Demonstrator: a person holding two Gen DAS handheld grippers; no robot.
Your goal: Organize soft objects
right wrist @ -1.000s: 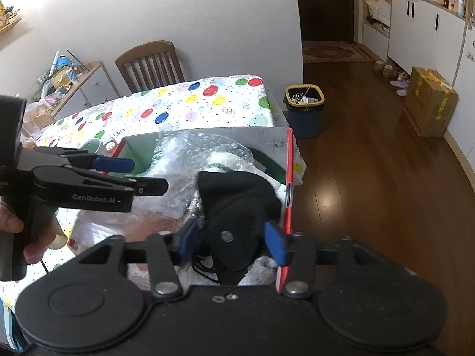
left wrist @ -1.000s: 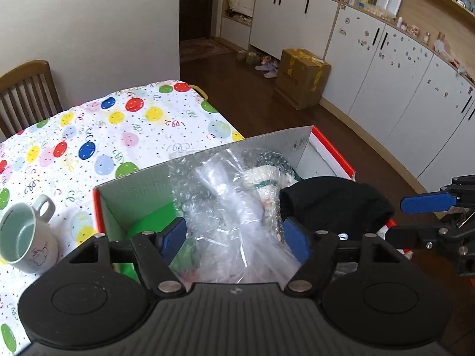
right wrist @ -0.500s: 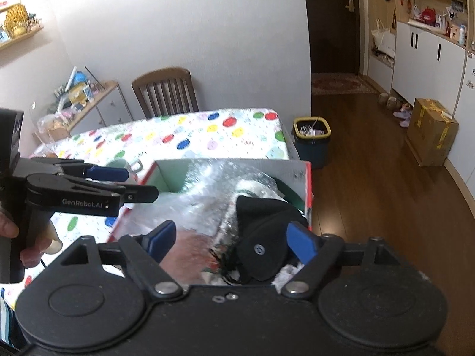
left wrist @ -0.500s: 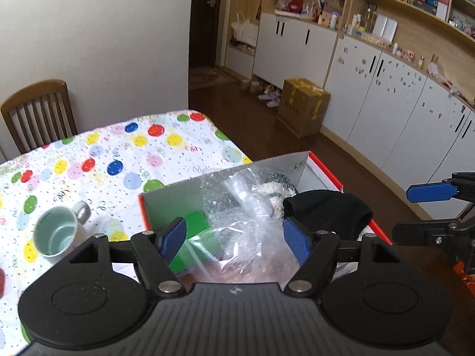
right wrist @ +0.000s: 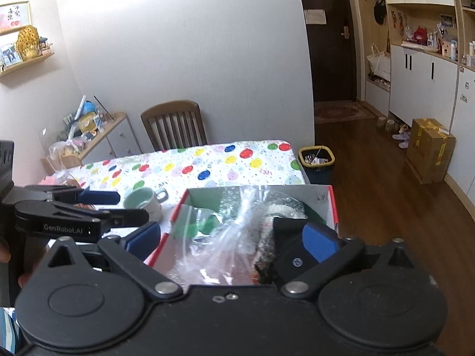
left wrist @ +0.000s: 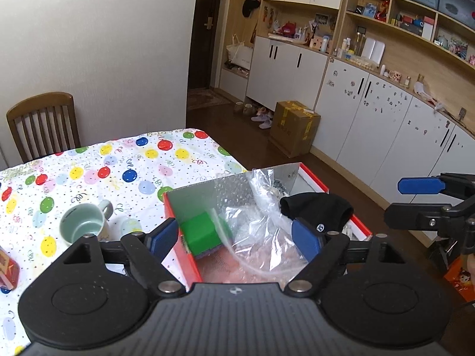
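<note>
The soft things lay gathered in the red-rimmed box [left wrist: 314, 178] at the worktop [left wrist: 124, 166] edge — a clear plastic bag [left wrist: 264, 228] heaped in the middle, a black cloth [left wrist: 317, 207] draped over the right rim, a green block [left wrist: 202, 231] low at the left. Both tools hung above it, the left tool [left wrist: 234, 237] and right tool [right wrist: 231, 237] with jaws opening and nothing between them — judged a release after packing. A mug [left wrist: 83, 225] stood just beside the box
</note>
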